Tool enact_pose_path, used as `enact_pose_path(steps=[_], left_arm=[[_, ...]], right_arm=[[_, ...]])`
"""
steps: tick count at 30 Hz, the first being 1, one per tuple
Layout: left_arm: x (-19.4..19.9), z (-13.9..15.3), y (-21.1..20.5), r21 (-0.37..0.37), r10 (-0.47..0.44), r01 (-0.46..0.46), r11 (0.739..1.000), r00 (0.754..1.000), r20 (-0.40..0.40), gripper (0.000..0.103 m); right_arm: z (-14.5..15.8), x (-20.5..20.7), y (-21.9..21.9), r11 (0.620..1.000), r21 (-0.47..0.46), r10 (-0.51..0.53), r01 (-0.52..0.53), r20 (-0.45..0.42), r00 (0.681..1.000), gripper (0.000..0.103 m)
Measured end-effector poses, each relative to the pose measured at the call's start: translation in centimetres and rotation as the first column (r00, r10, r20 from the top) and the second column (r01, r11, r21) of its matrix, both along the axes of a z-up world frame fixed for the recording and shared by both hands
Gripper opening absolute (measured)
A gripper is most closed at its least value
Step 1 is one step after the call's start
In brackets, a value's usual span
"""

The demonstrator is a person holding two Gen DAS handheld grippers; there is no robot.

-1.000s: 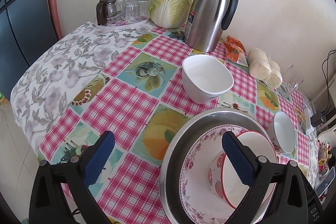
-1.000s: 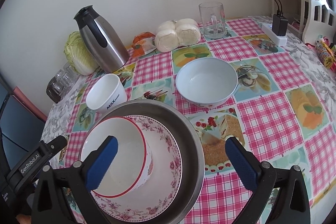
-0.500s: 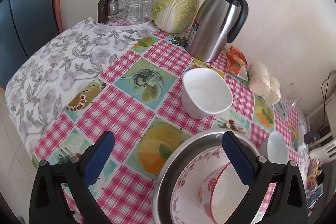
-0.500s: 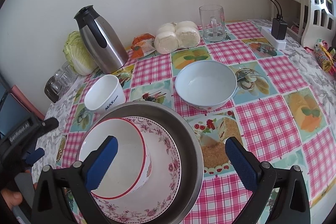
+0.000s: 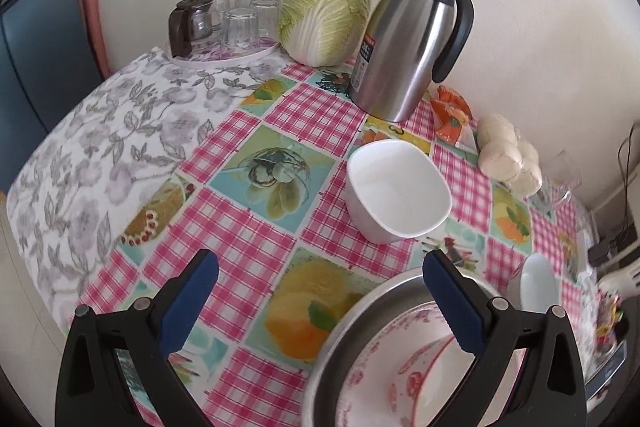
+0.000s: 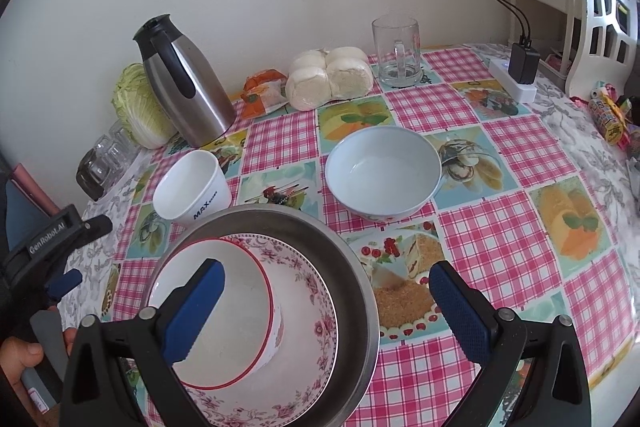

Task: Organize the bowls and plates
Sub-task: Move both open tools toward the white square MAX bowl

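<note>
Both tongs apart, gripping nothing. Right tongs point(image 6: 326, 301) hover over the steel basin point(image 6: 362, 291), which holds a floral-rimmed plate point(image 6: 316, 311) with a red-rimmed white bowl point(image 6: 240, 299) tilted inside. Pale blue round bowl point(image 6: 383, 171) on the desk point(image 6: 500, 239) at 12 o'clock of the basin; white squarish cup point(image 6: 192, 190) at 10. Left tongs point(image 5: 320, 291) over checked cloth, basin at their 4 o'clock.

Red-rimmed bowl point(image 6: 224, 315) in floral bowl point(image 6: 304, 339), both in steel basin point(image 6: 356, 291) at table point(image 6: 500, 243) front. Square cup point(image 6: 192, 189) behind-left, round bowl point(image 6: 382, 173) behind-right. Thermos point(image 6: 184, 83), cabbage point(image 6: 140, 107) along wall.
</note>
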State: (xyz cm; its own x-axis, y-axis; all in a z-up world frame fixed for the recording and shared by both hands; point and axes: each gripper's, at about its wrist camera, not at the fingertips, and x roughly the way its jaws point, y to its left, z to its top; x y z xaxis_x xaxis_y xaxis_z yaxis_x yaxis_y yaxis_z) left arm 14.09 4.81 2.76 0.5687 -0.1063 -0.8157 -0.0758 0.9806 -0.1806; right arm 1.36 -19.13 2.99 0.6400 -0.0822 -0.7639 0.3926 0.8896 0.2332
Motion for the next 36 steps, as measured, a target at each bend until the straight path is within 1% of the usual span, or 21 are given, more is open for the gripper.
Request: enact_pose_path(steps=[3,7,12,14,17,21,23,25,27,30,34,36], left_arm=[[0.3,0.2,0.4,0.013,-0.008,0.008,1.000,1.000,0.010,0.102],[0.7,0.5,1.0,0.008,-0.005,0.005,1.000,1.000,0.027,0.102],[1.3,0.7,1.9,-0.004,-0.007,0.007,1.000,0.999,0.037,0.102],[1.6,0.4,2.4,-0.023,-0.005,0.005,1.000,0.999,0.035,0.102],[2.2,-0.2,3.5,-0.035,0.022,-0.021,0.999,1.000,0.021,0.102],[2.7,-0.5,4.8,-0.058,0.052,-0.050,0.997,0.998,0.024,0.102],[3.0,-0.7,5.4,-0.074,0.066,-0.063,0.995,0.998,0.026,0.102],[3.3,-1.1,5.9,-0.088,0.078,-0.076,0.993,0.997,0.022,0.102],[3.7,-1.6,6.4,-0.113,0.095,-0.093,0.989,0.995,0.014,0.102],[4.1,-2.2,7.0,-0.151,0.118,-0.115,0.982,0.993,0.013,0.102],[4.5,-2.5,7.5,-0.195,0.130,-0.119,0.974,0.990,0.047,0.102],[4.7,-2.5,7.4,-0.187,0.131,-0.113,0.976,0.988,0.085,0.102]], right_arm=[[0.8,0.4,0.0,1.000,-0.003,0.001,-0.001,-0.004,1.000,0.103],[2.5,1.1,0.3,0.999,-0.048,0.015,-0.015,-0.002,1.000,0.103],[5.1,2.3,0.6,0.997,-0.065,0.034,-0.033,0.011,0.999,0.103],[6.1,2.9,0.8,0.997,-0.070,0.041,-0.040,0.015,0.999,0.103],[7.3,3.7,1.1,0.996,-0.074,0.047,-0.045,0.017,0.999,0.103],[8.2,5.2,1.4,0.995,-0.085,0.048,-0.049,-0.006,0.999,0.103],[8.3,6.0,1.6,0.995,-0.084,0.058,-0.060,-0.022,0.998,0.103],[8.0,7.0,2.0,0.993,-0.070,0.089,-0.092,-0.040,0.995,0.103],[7.2,8.2,2.3,0.992,-0.028,0.122,-0.124,-0.070,0.990,0.103],[5.9,9.7,2.7,0.990,0.030,0.140,-0.138,-0.105,0.985,0.103],[4.8,11.6,3.4,0.989,0.017,0.147,-0.146,-0.144,0.979,0.103],[4.4,12.4,3.8,0.988,0.015,0.155,-0.154,-0.154,0.976,0.103]])
